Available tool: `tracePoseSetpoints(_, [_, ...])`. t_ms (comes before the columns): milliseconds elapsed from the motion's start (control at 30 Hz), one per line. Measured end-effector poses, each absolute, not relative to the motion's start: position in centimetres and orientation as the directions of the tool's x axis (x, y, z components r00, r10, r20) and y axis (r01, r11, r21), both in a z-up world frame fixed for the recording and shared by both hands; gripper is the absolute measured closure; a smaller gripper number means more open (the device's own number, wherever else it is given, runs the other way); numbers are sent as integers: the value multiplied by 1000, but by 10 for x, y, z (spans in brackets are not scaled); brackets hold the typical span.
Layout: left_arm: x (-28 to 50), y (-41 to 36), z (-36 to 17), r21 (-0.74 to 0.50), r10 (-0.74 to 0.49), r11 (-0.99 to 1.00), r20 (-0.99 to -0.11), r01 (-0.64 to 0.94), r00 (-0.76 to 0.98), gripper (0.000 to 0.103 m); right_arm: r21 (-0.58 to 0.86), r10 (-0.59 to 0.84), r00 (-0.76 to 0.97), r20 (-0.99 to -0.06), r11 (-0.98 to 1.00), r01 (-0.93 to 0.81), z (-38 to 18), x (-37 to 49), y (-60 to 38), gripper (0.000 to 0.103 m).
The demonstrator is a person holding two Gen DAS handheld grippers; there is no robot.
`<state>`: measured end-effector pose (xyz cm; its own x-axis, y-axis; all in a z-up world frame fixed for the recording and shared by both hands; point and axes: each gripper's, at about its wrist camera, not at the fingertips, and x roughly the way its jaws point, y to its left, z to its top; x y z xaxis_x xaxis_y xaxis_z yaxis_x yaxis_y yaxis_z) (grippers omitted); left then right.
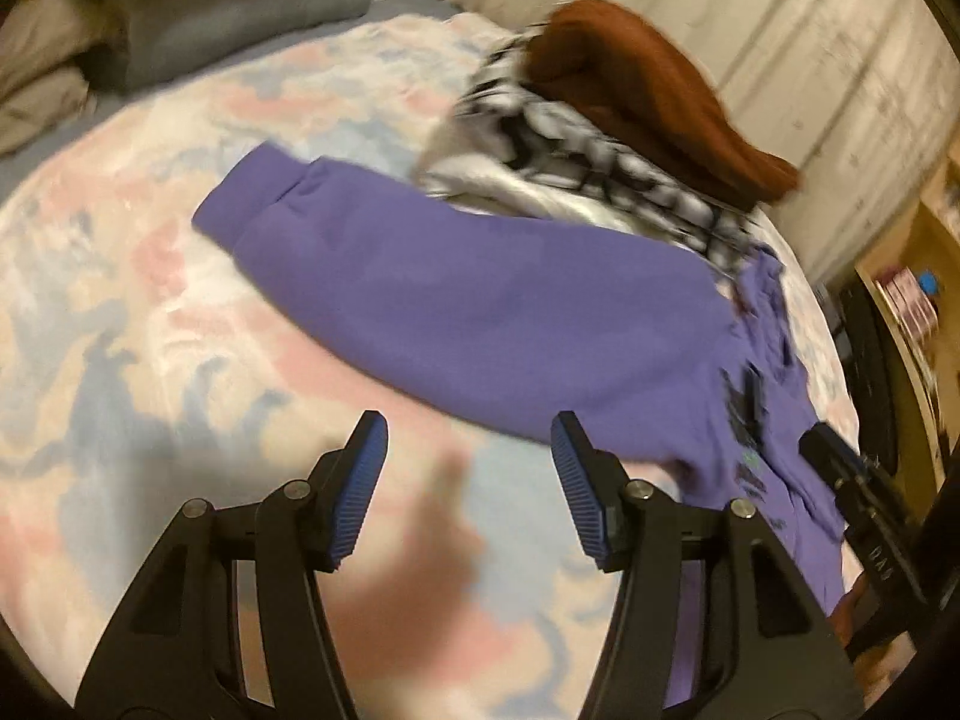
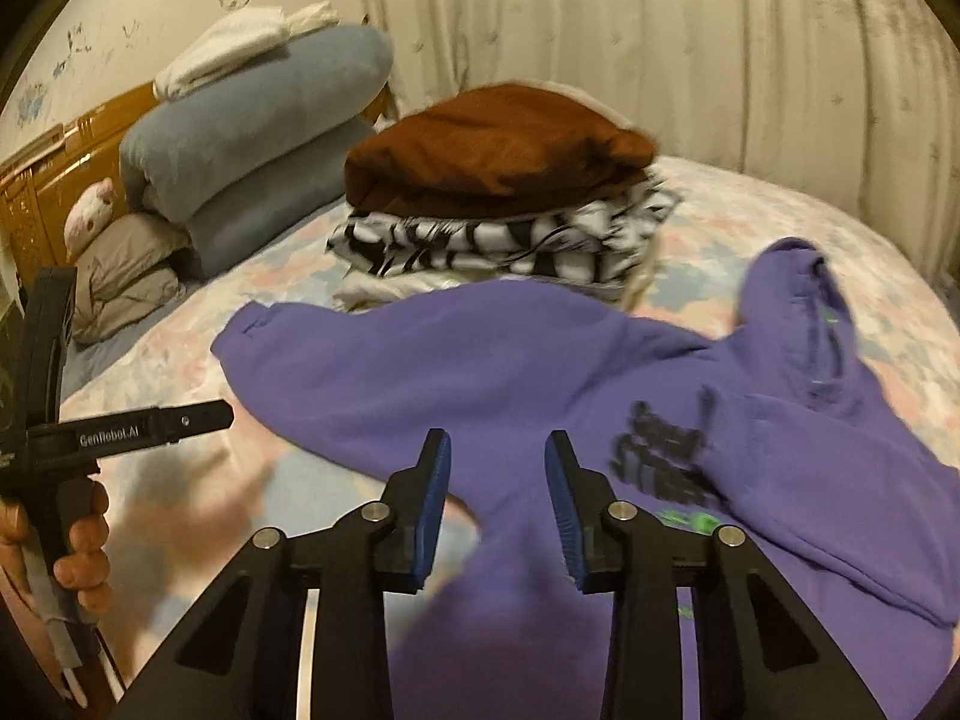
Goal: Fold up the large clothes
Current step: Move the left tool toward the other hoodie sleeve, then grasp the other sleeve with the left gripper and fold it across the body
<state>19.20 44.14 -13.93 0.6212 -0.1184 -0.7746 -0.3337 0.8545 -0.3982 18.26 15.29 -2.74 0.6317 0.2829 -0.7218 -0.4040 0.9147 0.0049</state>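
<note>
Nearest, the left gripper (image 1: 468, 480) hangs over the bedspread (image 1: 150, 312), its blue-padded fingers (image 1: 360, 486) spread apart with nothing between them; only pastel fabric shows in the gap. The right gripper (image 2: 497, 498) hangs above the lower part of the purple hoodie (image 2: 480, 360), its jaws standing part-way apart, narrower than the left pair, and the pads press on no cloth. In the right wrist view a hand (image 2: 72, 540) grips the handle of the other gripper at the left edge. The hoodie lies spread on the bed, one sleeve stretched toward the left, the hood (image 2: 798, 300) at the right, and a dark printed design (image 2: 666, 456), blurred, on the chest. Behind it stands a pile of folded clothes: a black-and-white patterned garment (image 2: 498, 240) below, a brown garment (image 2: 492, 150) on top. Farther left lie rolled grey-blue bedding (image 2: 252, 150) with white towels (image 2: 222, 48) above, then a wooden headboard (image 2: 36, 192). A pale curtain (image 2: 660, 48) closes the background.
</note>
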Motion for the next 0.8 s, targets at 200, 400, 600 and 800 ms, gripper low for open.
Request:
tracePoseSetpoints(200, [224, 490, -183, -445, -137, 797, -793, -409, 594, 49, 24, 264, 558, -787, 917, -399, -94, 247, 187, 78])
tracePoseSetpoints(400, [249, 522, -208, -521, -170, 738, -759, -429, 628, 49, 44, 235, 476, -848, 925, -378, -156, 278, 196, 78])
tracePoseSetpoints(600, [266, 519, -206, -456, -82, 766, -768, -453, 635, 89, 48, 248, 489, -837, 922, -385, -166, 279, 197, 78])
tracePoseSetpoints(800, [256, 477, -155, -312, 62, 850, -741, -425, 668, 97, 73, 263, 477, -838, 922, -381, -166, 280, 195, 78])
